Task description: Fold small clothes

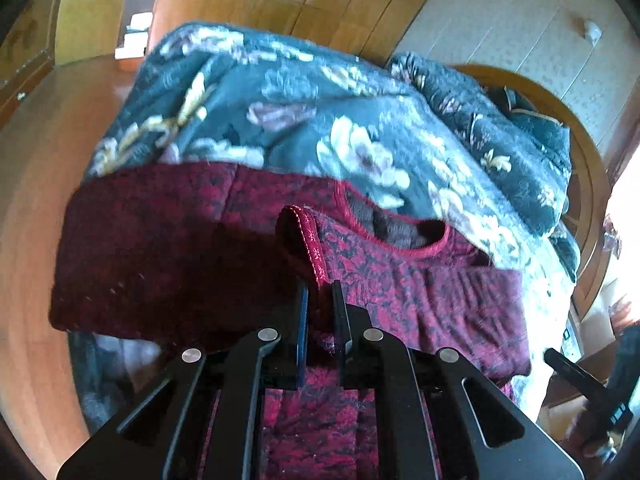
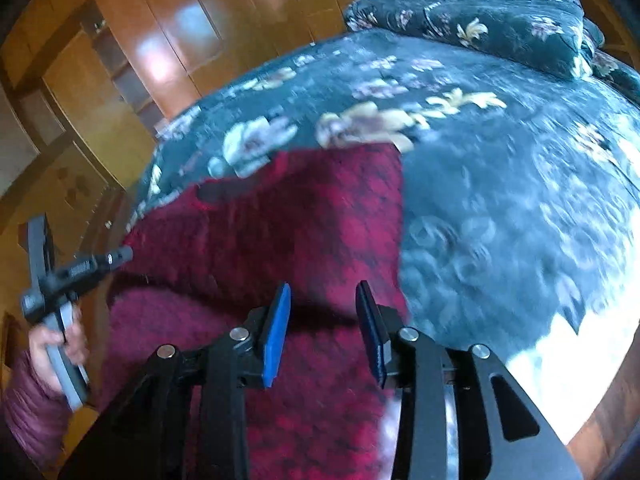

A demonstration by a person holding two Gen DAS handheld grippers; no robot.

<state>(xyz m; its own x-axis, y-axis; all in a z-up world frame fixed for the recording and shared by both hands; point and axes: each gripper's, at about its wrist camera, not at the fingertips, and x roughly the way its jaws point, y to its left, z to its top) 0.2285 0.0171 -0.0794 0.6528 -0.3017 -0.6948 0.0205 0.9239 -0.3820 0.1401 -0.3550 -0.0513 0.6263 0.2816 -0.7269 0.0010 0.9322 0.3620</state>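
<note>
A dark red patterned garment is spread on a floral quilt, its neckline toward the far side and its long axis running near to far. A raised fold of it is pinched by the nearly closed left gripper. The right gripper is held parted above the cloth, gripping nothing.

The left claw has its 2 fingers pinched nearly together on red cloth. The right claw hangs with its blue pads well apart, gripping nothing.
</note>
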